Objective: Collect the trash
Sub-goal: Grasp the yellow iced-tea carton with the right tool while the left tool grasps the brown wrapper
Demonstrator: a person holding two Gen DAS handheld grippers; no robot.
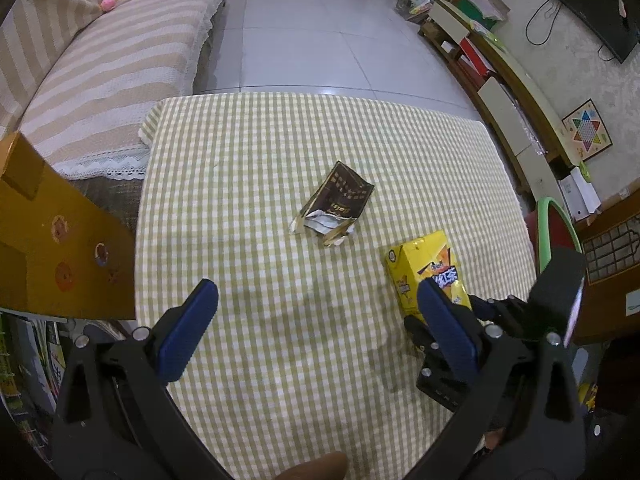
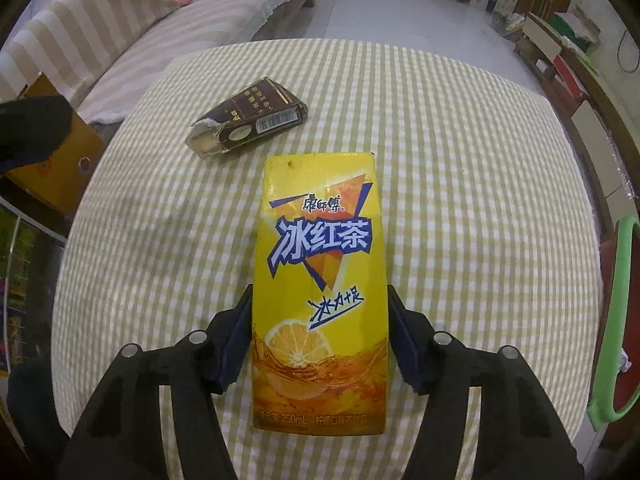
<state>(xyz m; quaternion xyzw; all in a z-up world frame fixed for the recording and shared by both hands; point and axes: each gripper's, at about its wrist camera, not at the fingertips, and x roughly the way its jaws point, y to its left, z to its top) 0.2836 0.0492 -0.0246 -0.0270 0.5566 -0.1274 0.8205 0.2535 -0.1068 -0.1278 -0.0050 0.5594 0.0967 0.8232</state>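
A yellow iced-tea carton lies flat on the checked tablecloth, its length pointing away from me. My right gripper straddles the carton's near half, and both blue pads touch its long sides. Just beyond it, toward the left, lies a torn brown carton. In the left wrist view the same yellow carton sits at the right and the brown carton lies mid-table. My left gripper hovers open over bare cloth with nothing between its fingers.
An orange-brown cardboard box stands off the table's left edge. A striped sofa runs behind it. A red object with a green rim stands by the right edge. A low TV cabinet lines the right wall.
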